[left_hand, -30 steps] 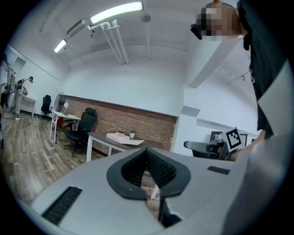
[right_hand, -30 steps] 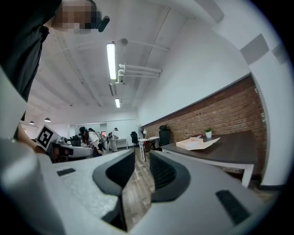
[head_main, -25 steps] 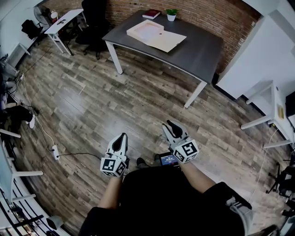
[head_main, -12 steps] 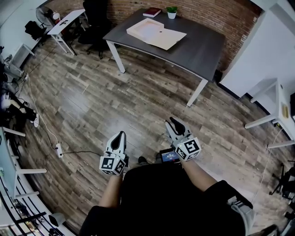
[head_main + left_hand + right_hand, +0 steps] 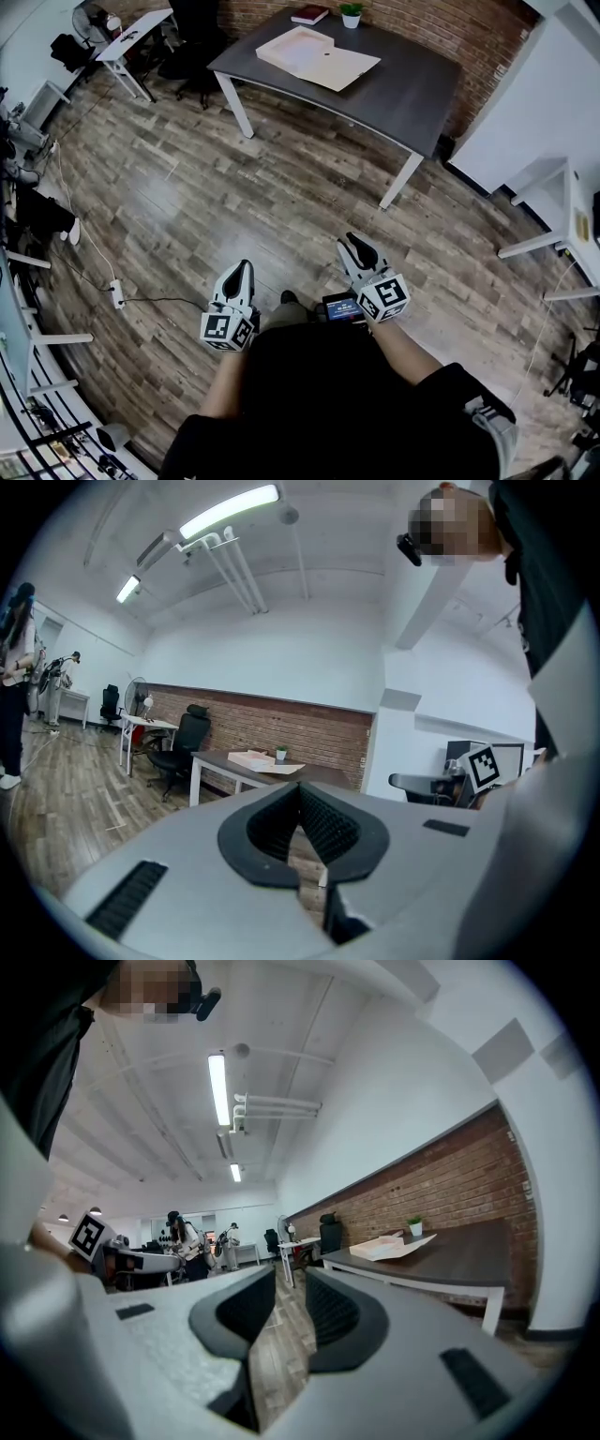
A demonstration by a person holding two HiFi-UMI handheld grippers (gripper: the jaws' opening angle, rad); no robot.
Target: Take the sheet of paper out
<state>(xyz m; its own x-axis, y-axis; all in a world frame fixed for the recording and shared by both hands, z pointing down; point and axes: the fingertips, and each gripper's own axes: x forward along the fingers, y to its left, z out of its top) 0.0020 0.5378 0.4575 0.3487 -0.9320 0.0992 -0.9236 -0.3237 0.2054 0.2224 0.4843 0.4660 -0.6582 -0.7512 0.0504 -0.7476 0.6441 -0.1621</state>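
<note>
From the head view, the open box (image 5: 298, 45) sits on the far end of the gray table (image 5: 412, 89), with its flap folded out toward the right. Its long axis runs from upper left to lower right along the tabletop. The sheet of paper presumably lies inside, but it cannot be told apart from the pale lining. A book (image 5: 309, 14) and a potted plant (image 5: 351, 14) stand behind the box. Both grippers hang over the wooden floor (image 5: 187, 197), well apart from the table. The box lies straight ahead between them, and the right gripper (image 5: 354, 244) looks somewhat nearer than the left gripper (image 5: 242, 269).

In the left gripper view, the left gripper (image 5: 300, 799) has its tips touching and holds nothing. The box (image 5: 251, 757) shows small and distant on the table (image 5: 220, 759).

In the right gripper view, the right gripper (image 5: 291, 1293) has its jaws a narrow gap apart with only floor between them. The box (image 5: 394, 1246) lies off to the right on the table (image 5: 469, 1262), so a walk forward likely comes before any reach
</note>
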